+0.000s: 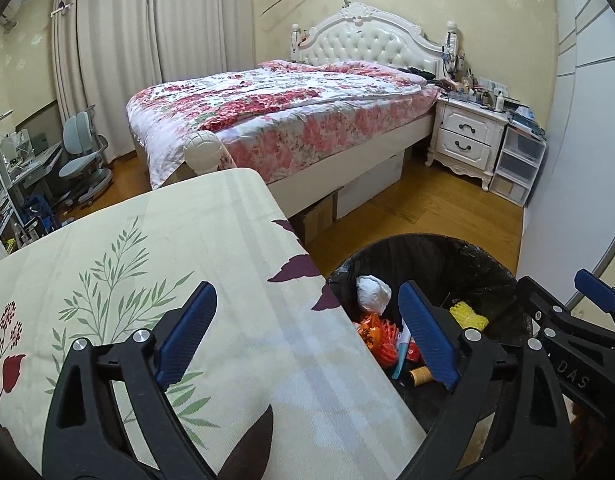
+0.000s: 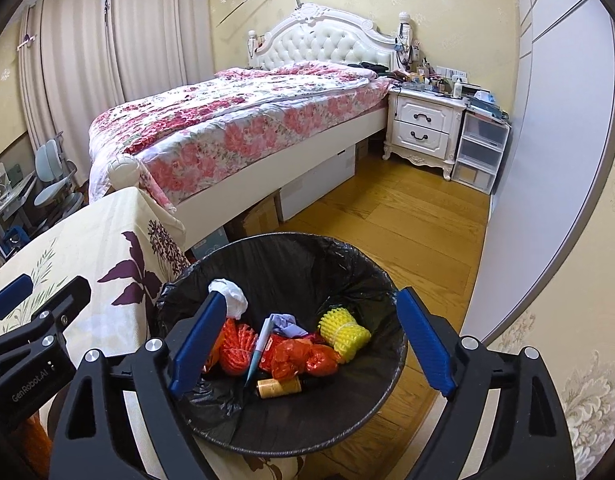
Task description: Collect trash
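Observation:
A black-lined trash bin point(image 2: 307, 256) stands on the floor beside the table; it also shows in the left wrist view point(image 1: 467, 256). Inside lie a white crumpled tissue point(image 2: 233, 296), orange foam netting point(image 2: 235, 344), yellow foam netting point(image 2: 343, 332), a red-orange bag point(image 2: 303, 356), a pen point(image 2: 259, 344) and a yellow thread spool point(image 2: 277, 387). My right gripper point(image 2: 311, 348) is open and empty above the bin. My left gripper point(image 1: 307, 336) is open and empty over the table's right edge, next to the bin.
The table point(image 1: 167, 264) wears a cream floral cloth. A bed point(image 2: 235, 128) with a floral quilt stands behind, boxes under it. A white nightstand point(image 2: 423, 128) and plastic drawers point(image 2: 479, 152) stand at the back right. A wardrobe wall point(image 2: 547, 160) is on the right; wood floor point(image 2: 387, 216) lies between.

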Tool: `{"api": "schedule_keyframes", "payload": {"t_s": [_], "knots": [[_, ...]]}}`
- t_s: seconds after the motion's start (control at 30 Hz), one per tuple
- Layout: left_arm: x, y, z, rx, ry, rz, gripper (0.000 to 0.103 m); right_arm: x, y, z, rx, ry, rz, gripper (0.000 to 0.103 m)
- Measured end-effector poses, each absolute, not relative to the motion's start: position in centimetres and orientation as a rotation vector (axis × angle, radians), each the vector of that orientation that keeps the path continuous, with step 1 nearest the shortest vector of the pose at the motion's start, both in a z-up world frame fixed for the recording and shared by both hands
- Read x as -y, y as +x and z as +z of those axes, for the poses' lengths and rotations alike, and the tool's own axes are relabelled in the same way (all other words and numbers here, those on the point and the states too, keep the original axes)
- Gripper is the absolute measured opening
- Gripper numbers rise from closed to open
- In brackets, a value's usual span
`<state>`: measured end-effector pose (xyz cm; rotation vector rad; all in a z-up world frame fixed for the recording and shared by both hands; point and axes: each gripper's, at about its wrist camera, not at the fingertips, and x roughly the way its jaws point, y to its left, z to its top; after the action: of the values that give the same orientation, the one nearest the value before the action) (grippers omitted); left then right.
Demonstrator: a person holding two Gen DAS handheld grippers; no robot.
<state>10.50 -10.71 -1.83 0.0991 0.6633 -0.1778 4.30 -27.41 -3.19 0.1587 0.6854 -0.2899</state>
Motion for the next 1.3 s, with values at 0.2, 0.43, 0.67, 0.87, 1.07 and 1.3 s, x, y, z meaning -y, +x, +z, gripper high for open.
{"api": "schedule_keyframes", "payload": {"t_s": [0.2,0.43,0.67,0.87,1.07,1.3], "knots": [[9.0,8.3,-1.8,-0.667,0.106,-0.163,0.091,25.9,2.6,-2.6,-0.673,0.145,-0.276,0.085],[6.7,6.2,-1.4,-0.668,0.085,-0.137,0.09,24.2,1.0,-2.1,-0.663,0.125,-0.255,0.085],[5.0,3.8,-0.6,-0.652,0.077,-0.119,0.091,22.6,-1.0,-1.9,-0.652,0.116,-0.228,0.085],[4.1,2.0,-0.1,-0.638,0.077,-0.115,0.091,21.6,-2.6,-1.1,-0.631,0.101,-0.218,0.085],[3.3,0.7,0.5,-0.627,0.073,-0.109,0.091,21.1,-3.9,-0.1,-0.596,0.098,-0.218,0.085],[2.8,-0.2,1.1,-0.61,0.066,-0.106,0.091,20.8,-4.6,0.4,-0.582,0.093,-0.212,0.085]]}}
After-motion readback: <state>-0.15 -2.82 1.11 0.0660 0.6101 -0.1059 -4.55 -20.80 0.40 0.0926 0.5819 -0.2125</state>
